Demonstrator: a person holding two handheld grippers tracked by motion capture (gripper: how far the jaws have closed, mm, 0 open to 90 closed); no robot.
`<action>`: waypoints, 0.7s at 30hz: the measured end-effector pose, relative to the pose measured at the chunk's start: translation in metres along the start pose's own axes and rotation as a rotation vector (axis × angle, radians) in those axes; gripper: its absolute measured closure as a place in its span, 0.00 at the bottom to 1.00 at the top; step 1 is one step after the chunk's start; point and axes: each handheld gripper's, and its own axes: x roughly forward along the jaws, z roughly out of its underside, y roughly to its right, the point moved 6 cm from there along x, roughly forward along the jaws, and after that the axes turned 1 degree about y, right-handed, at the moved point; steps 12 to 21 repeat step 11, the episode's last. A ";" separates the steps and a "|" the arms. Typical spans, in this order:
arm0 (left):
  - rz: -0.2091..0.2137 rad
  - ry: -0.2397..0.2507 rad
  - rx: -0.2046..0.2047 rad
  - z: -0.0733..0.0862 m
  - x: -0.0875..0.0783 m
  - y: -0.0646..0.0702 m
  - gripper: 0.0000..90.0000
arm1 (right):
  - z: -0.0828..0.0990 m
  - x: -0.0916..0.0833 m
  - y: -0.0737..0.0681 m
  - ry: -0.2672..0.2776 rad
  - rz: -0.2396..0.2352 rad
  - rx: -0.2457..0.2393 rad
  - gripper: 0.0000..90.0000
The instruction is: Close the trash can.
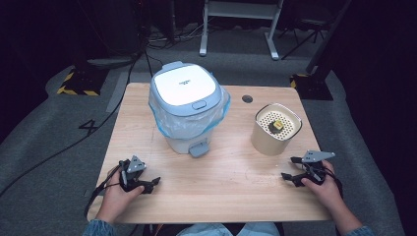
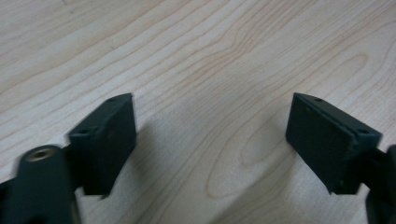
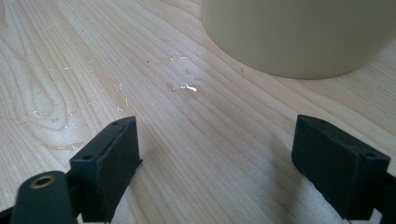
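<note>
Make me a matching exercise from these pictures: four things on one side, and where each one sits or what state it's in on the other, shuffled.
Things:
1. pedal bin
2. beige canister
3. left gripper
4. small yellow piece

Places or states:
A. on the perforated top of a container
B. near the table's front left corner, jaws open over bare wood
C. at the right of the table, beyond the right gripper
D. lid shut, lined with a blue-edged plastic bag

Pairs: 1-D, 2-C, 3-B, 4-A
</note>
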 end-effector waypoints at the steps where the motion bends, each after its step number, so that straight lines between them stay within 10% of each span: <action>1: 0.007 -0.003 0.016 0.000 0.000 -0.002 0.16 | 0.000 0.000 0.000 0.000 -0.001 0.000 0.17; 21: 0.063 -0.020 0.058 -0.003 0.005 -0.007 0.07 | 0.000 0.000 0.000 0.000 -0.001 0.000 0.17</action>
